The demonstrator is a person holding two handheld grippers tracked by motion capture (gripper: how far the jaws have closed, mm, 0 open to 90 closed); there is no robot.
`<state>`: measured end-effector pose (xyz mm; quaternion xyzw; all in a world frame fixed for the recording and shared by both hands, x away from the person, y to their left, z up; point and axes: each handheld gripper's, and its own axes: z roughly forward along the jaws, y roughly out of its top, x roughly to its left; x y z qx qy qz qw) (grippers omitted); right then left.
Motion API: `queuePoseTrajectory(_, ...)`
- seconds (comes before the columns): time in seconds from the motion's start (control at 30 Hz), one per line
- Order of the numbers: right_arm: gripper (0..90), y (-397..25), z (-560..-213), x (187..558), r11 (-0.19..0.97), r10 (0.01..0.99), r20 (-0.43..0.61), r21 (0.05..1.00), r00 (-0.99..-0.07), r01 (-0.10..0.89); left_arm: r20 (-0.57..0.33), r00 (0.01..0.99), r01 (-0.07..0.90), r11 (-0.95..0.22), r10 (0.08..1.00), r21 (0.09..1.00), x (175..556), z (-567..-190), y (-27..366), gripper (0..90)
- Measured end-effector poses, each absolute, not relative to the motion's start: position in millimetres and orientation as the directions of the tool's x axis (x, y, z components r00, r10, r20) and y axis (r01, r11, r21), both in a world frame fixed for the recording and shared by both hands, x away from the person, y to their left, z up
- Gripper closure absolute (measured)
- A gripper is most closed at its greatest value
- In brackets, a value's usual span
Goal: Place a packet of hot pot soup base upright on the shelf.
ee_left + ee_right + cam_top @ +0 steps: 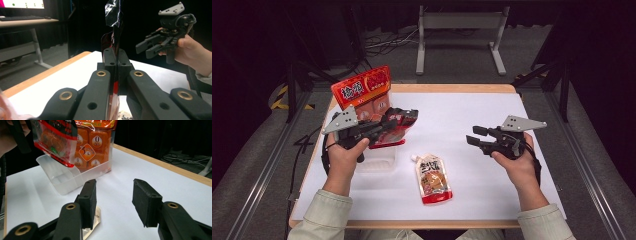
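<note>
Left gripper [384, 125] at 9 o'clock of table [462, 115], jaws clamped on edge of red snack pouch [399, 124], pouch held in air above clear bin [65, 178]. Pouch likely light, soft, crinkly, slippery film; best pinched at flat sealed edge, not puffed middle. Right gripper [477, 136] at 3 o'clock, jaws spread wide, holding nothing. Count: one held pouch, one orange pack [362, 90] standing in bin, one spouted pouch [433, 178] flat at 6 o'clock, one bin, two grippers.

High view looks down; claw views share the table [472, 120].
</note>
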<state>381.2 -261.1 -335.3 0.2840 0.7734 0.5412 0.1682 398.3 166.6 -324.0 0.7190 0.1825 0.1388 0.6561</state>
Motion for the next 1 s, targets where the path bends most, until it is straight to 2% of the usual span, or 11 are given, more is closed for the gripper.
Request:
queuePoseTrajectory(0.7,55.0,-266.8,-338.4,383.6,0.262,0.639,0.041,0.927,-0.768,0.267,-0.042,0.840,0.093,-0.067,0.541,0.993,408.1,-323.7,200.8,89.4)
queuePoseTrajectory(1.0,54.9,-266.1,-339.0,383.7,0.260,0.635,0.045,0.927,-0.771,0.269,-0.064,0.859,0.107,-0.057,0.507,0.993,418.3,-336.6,206.5,89.4)
